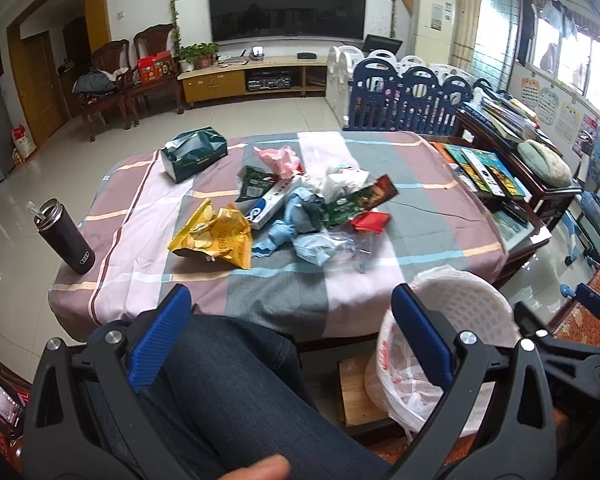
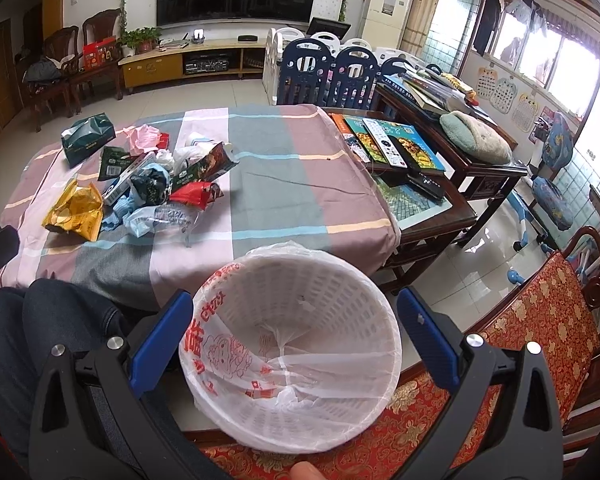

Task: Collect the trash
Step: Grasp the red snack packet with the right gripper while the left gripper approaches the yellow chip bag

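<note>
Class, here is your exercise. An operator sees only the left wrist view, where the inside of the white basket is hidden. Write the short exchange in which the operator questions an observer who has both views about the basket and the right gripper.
Operator: Is any trash in the basket yet?
Observer: No. The right wrist view looks straight into the white basket, which holds only its red-printed plastic liner.
Operator: I only glimpse the right gripper at my edge. Is it open?
Observer: Yes. The right gripper has its fingers spread wide with nothing held, and the basket shows between them.
</note>
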Demonstrator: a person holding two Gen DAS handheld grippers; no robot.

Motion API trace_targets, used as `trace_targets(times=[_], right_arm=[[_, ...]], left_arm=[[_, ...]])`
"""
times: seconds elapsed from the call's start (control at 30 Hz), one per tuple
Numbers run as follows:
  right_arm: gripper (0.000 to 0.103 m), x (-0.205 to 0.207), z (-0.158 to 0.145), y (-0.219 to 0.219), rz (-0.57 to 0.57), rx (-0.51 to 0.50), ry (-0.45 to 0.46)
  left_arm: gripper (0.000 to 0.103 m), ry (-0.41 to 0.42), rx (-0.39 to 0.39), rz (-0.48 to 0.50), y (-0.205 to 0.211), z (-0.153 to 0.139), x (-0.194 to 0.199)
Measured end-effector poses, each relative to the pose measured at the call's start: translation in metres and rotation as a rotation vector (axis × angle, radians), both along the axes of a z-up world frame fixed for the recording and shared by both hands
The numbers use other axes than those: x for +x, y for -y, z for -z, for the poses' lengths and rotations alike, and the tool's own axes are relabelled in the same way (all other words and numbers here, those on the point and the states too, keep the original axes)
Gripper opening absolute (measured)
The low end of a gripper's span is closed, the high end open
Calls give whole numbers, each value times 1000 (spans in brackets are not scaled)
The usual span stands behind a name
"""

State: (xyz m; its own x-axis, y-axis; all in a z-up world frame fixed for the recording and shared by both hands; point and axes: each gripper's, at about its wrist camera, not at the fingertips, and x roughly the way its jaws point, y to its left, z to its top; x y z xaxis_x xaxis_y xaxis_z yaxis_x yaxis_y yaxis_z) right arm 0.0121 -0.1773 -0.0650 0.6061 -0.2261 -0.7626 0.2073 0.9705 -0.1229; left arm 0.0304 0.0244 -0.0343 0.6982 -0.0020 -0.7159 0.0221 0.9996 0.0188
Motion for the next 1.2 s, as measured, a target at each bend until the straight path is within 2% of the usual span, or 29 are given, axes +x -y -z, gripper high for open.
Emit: trace_targets(times=[0.07, 0.13, 0.2, 0.23, 0.27, 0.3, 0.4, 0.47, 0.53, 0.67, 0.83, 0.9, 0.97, 1.03, 1.2], right_arm=[[100, 13, 11, 9, 21, 23, -15], [100, 30, 25, 20, 7, 109, -39], [91, 48, 41, 24, -6, 175, -69], [77, 59, 52, 24, -6, 206, -91], [70, 69, 60, 21, -7, 223, -106], [69, 78, 67, 18, -18, 243, -111], [69, 110, 83, -2, -70, 257, -107], [69, 138, 91, -14, -84, 258, -101], [70, 165, 98, -19, -81, 312, -102], [83, 215, 115, -25, -37, 428, -118], [83, 248, 129, -43, -38, 330, -163], [74, 250, 130, -49, -58, 284, -165], [41, 251, 135, -49, -75, 250, -183], [32, 249, 141, -45, -82, 262, -195], [30, 238, 145, -28, -56, 263, -187]], left_arm=[[100, -21, -11, -49, -17, 10, 13], [100, -44, -39, -106, -40, 22, 24], [98, -66, -67, -177, -68, 35, 35], [97, -69, -77, -197, -77, 39, 37], [92, -79, -93, -230, -90, 46, 40], [87, -91, -107, -255, -100, 53, 44], [79, -123, -135, -293, -119, 73, 51], [79, -152, -145, -306, -127, 88, 59], [79, -186, -145, -320, -133, 103, 66], [85, -221, -159, -342, -142, 120, 81], [90, -223, -182, -356, -152, 129, 111], [93, -224, -209, -345, -156, 134, 131], [94, -230, -229, -333, -159, 139, 151], [94, -240, -235, -338, -163, 145, 170], [94, -255, -228, -367, -174, 157, 205]])
